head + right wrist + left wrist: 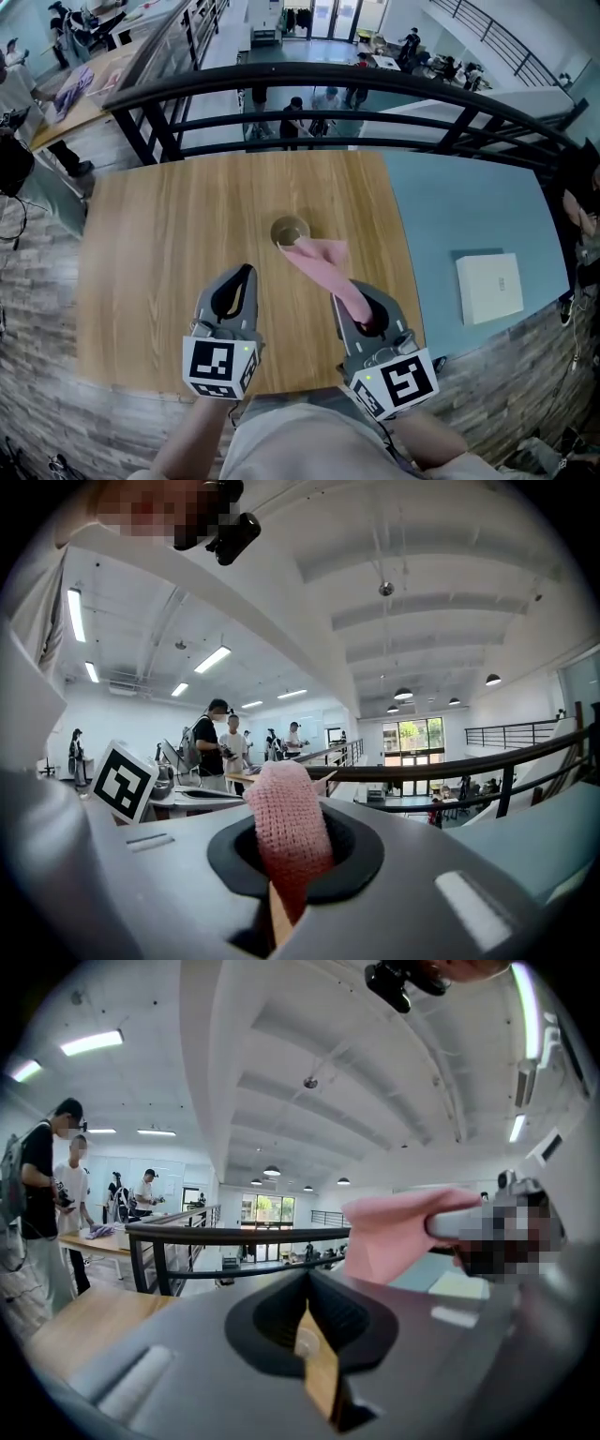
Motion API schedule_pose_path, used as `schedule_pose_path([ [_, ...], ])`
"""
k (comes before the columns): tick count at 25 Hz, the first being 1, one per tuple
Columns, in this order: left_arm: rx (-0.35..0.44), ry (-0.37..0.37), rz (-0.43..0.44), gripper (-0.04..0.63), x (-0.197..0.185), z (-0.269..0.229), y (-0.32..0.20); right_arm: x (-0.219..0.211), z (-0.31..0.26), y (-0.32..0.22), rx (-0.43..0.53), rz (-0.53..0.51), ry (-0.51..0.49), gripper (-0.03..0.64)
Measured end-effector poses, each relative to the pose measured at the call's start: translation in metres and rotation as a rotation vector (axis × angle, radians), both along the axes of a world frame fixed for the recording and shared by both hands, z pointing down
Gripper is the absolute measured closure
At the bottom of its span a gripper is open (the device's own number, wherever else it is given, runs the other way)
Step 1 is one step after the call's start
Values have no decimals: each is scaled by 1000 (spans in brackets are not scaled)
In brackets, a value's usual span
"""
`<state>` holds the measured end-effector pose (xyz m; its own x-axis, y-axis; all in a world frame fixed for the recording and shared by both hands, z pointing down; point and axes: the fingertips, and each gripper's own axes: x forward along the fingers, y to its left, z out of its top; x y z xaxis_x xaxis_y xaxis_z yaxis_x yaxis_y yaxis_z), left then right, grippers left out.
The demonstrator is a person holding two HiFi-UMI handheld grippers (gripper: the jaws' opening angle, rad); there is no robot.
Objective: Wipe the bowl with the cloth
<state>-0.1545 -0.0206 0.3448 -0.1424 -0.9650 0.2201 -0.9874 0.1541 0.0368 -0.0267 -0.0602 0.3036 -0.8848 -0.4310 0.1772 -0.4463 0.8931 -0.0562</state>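
Right gripper [361, 302] clamped on pink cloth [323, 265], left gripper [242, 277] shut and empty — advised: lower cloth squarely into bowl [290, 230] at frame centre, pressing lightly.

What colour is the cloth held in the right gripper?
Pink. The cloth shows best in the head view.

The left claw [246, 272] and right claw [351, 298] are grey tapered shells with black oval hollows. Each carries a white cube [222, 366] printed with black square markers. The person wears a pale beige shirt [281, 442].
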Motion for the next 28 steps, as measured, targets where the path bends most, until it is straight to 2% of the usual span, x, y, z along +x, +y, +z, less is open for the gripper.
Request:
schedule_pose_path([
  [3, 5, 12, -4, 594, 8, 0, 12, 5, 7, 7, 0, 6, 16, 601],
  [9, -38, 60, 20, 594, 31, 10, 27, 11, 14, 19, -44, -18, 16, 601],
  [18, -61, 45, 42, 594, 44, 15, 29, 22, 9, 11, -32, 20, -35, 603],
  [28, -60, 27, 56, 594, 53, 11, 24, 30, 16, 7, -30, 40, -10, 603],
])
